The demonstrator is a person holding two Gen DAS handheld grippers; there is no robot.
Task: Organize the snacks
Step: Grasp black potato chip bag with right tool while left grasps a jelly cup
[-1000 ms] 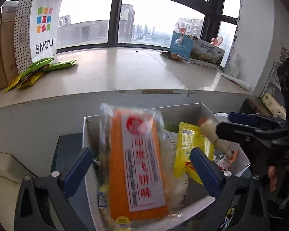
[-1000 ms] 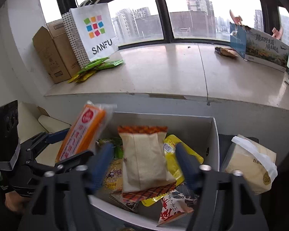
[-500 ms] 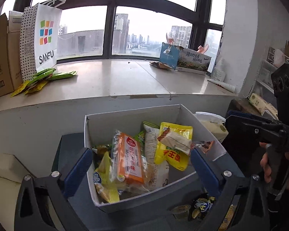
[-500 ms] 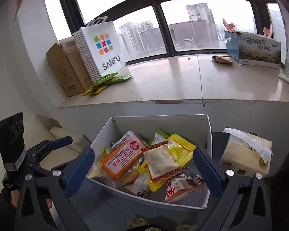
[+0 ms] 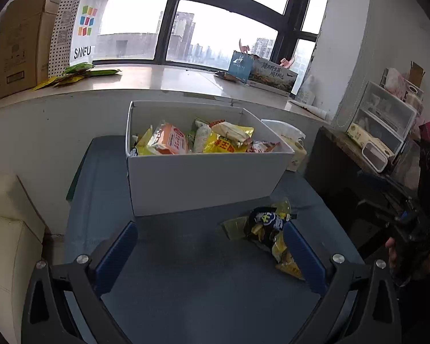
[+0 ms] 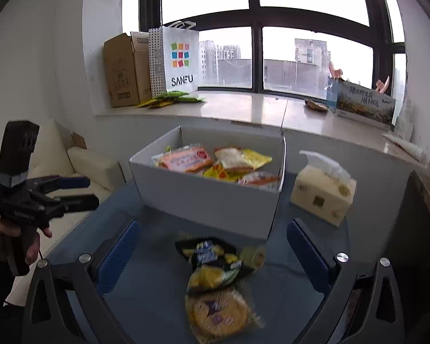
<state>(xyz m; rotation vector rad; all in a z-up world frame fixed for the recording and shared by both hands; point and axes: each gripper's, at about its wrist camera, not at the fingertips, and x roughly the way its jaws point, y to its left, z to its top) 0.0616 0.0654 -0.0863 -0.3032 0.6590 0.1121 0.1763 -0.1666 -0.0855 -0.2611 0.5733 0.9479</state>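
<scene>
- Left wrist view: the left tool (image 5: 209, 246) hangs above the dark blue worktop (image 5: 172, 258) with its blue-padded jaws spread wide and nothing between them.
- At 12 o'clock from it stands the white box (image 5: 203, 177), filled with snack packets; an orange packet (image 5: 172, 140) lies at the box's 10 o'clock side, a yellow packet (image 5: 223, 143) just beside it toward the middle.
- A dark blue-and-yellow snack bag (image 5: 268, 223) lies on the worktop at 2 o'clock, outside the box, just beside the inner face of the right-hand finger.
- Right wrist view: the right tool (image 6: 212, 249) is likewise spread wide and grips nothing.
- Between its fingers, on the worktop, lie the dark snack bag (image 6: 206, 255) and, touching it on the near side, a clear packet with a round yellow cake (image 6: 218, 312).
- A tissue pack (image 6: 324, 192) stands at 2 o'clock, just right of the box (image 6: 209, 200).
- At 9 o'clock a hand (image 6: 17, 238) holds the left tool by its grip.
</scene>
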